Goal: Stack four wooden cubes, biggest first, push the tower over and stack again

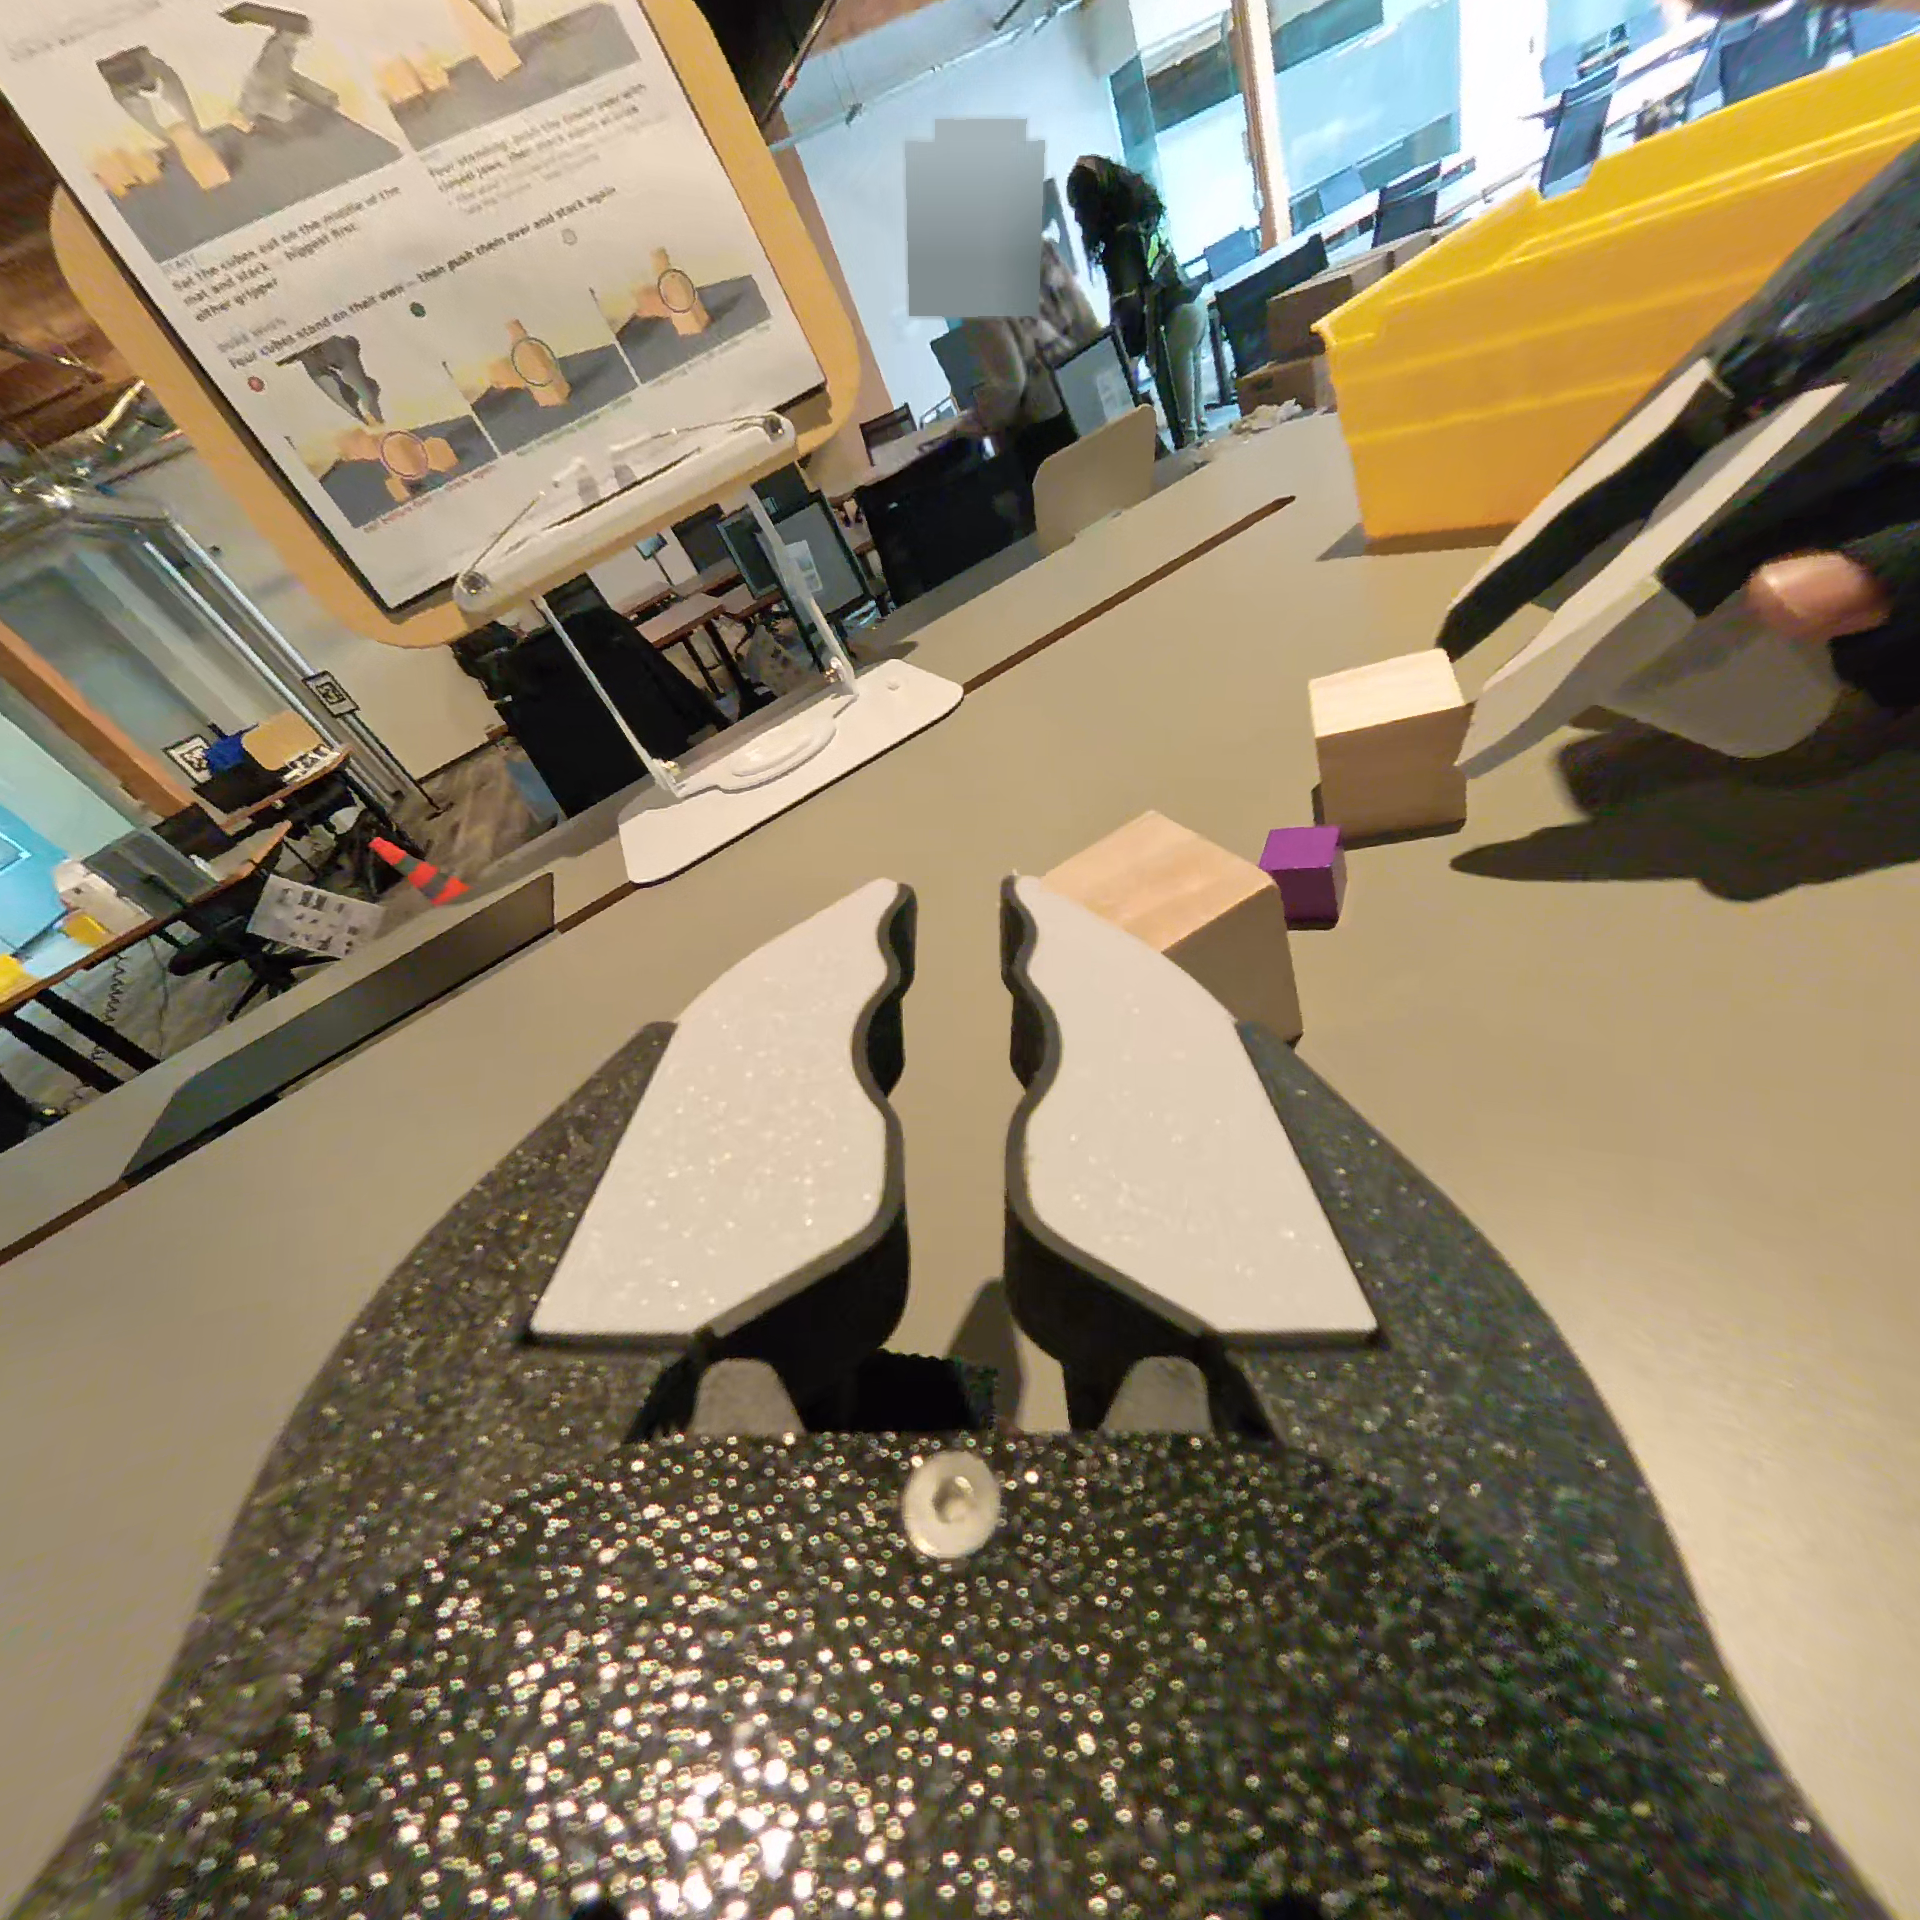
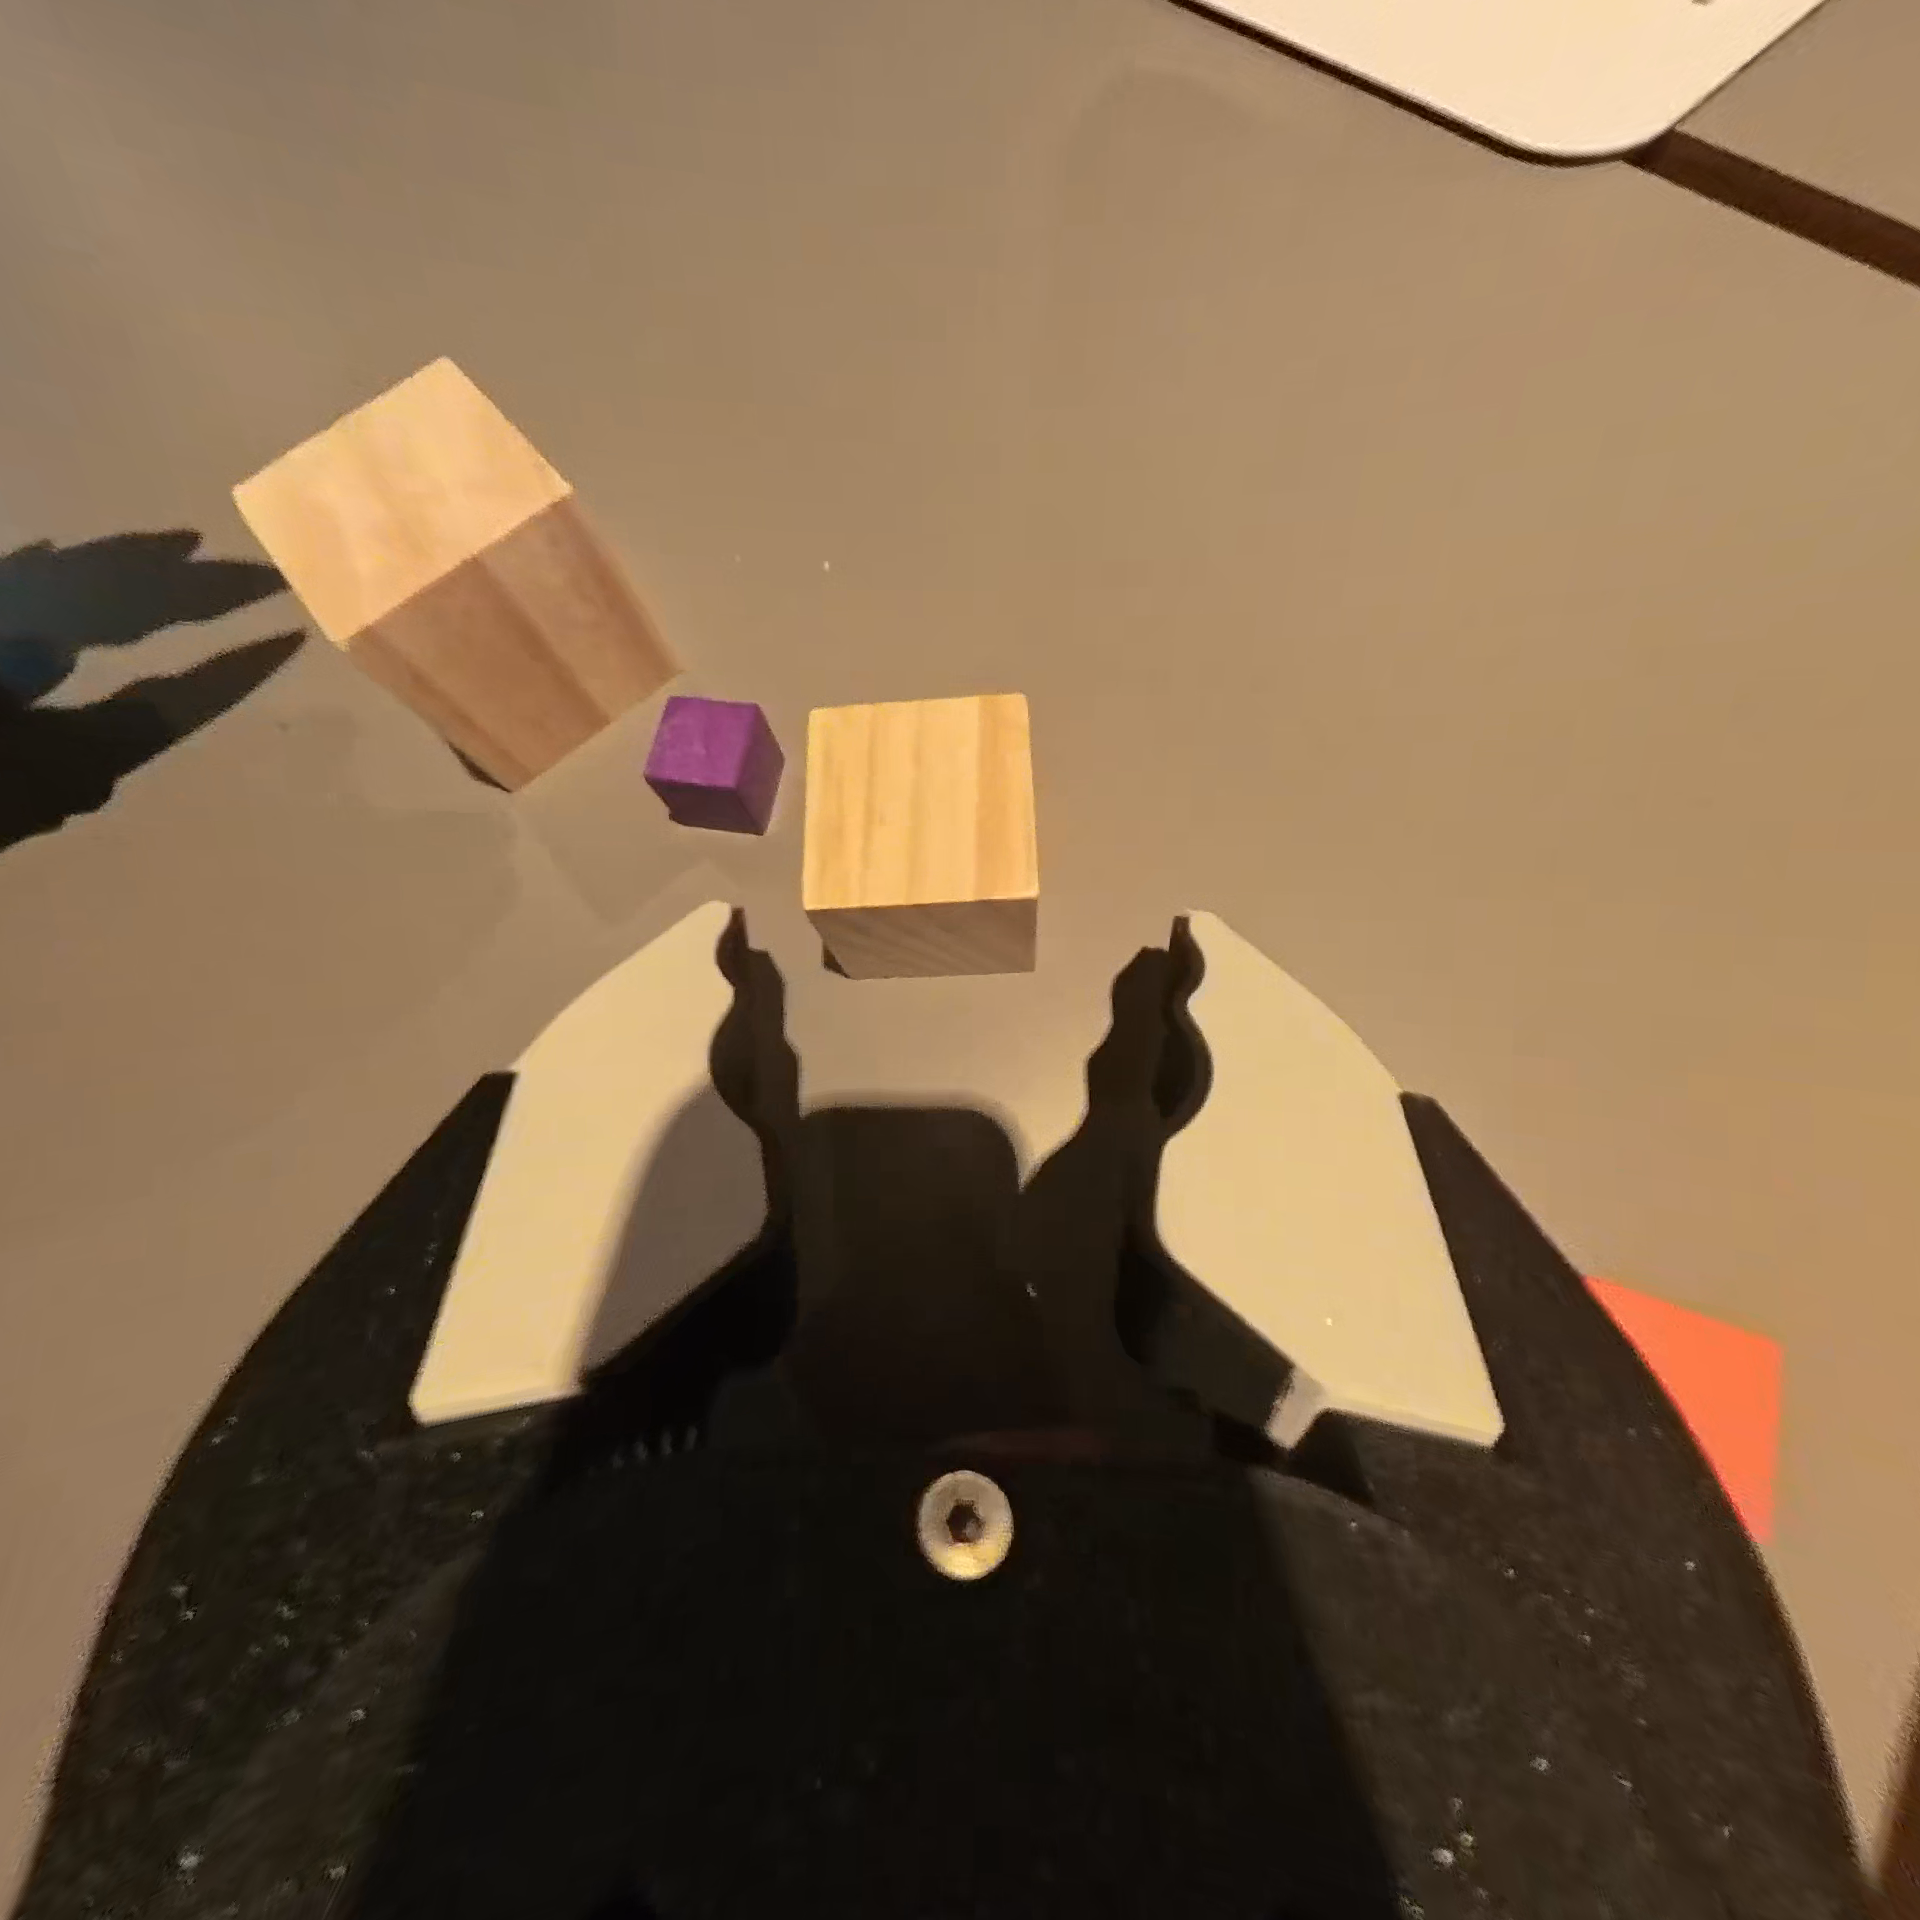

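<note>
Three cubes stand apart on the grey table. The big wooden cube [image 1: 1174, 914] [image 2: 447, 561] is just right of my left gripper [image 1: 956, 904], whose fingers are nearly together and empty. A small purple cube [image 1: 1304, 873] [image 2: 712, 764] sits between it and the medium wooden cube [image 1: 1387, 748] [image 2: 920, 821]. My right gripper [image 2: 956, 920] is open and empty, its tips just short of the medium cube; it also shows in the left wrist view [image 1: 1460, 701]. An orange piece [image 2: 1704, 1392] peeks out behind the right gripper's body, mostly hidden.
An instruction board [image 1: 416, 260] stands on a white base [image 1: 790, 769] [image 2: 1558, 62] at the table's far side. Yellow bins [image 1: 1558, 312] sit at the far right. A dark seam [image 2: 1787, 208] crosses the table. People stand far behind. The small purple cube [image 2: 712, 764] is about 4 cm from my right fingertips. Look for it in the left wrist view [image 1: 1314, 853] too.
</note>
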